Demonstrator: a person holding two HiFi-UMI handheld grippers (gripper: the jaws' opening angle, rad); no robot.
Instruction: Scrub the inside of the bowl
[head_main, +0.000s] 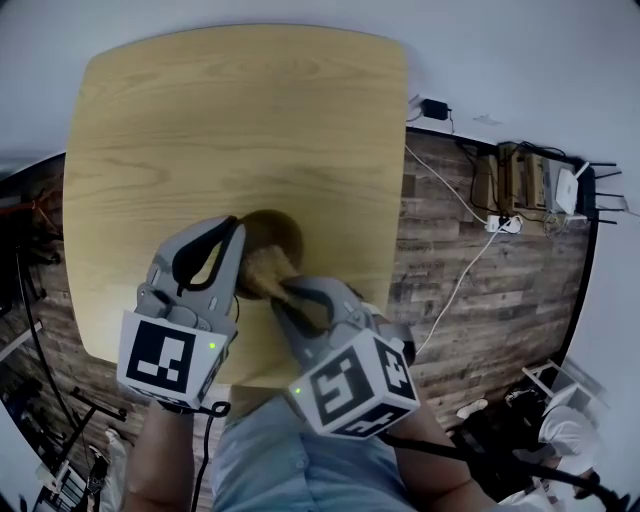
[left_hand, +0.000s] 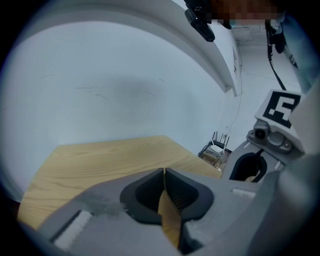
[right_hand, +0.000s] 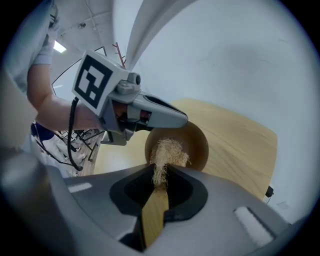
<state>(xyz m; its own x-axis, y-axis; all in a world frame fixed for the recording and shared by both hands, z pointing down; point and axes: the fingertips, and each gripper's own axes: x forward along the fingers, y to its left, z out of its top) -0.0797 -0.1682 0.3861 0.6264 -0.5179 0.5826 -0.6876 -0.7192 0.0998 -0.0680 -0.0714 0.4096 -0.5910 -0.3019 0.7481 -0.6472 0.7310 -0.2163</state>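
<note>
The left gripper (left_hand: 164, 174) is clamped on the rim of the bowl (right_hand: 196, 142), which is tipped toward the right gripper (right_hand: 159, 176) over the counter (head_main: 200, 120). The right gripper is closed on the handle of the brush (right_hand: 167, 154), whose bristles sit inside the bowl. Scrubbing looks under way, but how much remains cannot be judged.

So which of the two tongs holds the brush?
The right tongs, shut on the wooden-handled brush with pale fibre bristles; the left tongs grip the rim of the round brown wooden bowl.

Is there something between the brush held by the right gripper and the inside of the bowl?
Nothing visible. The brush, shut in the right gripper, has its fibres inside the bowl. The left gripper clamps only the rim, beside the opening.
</note>
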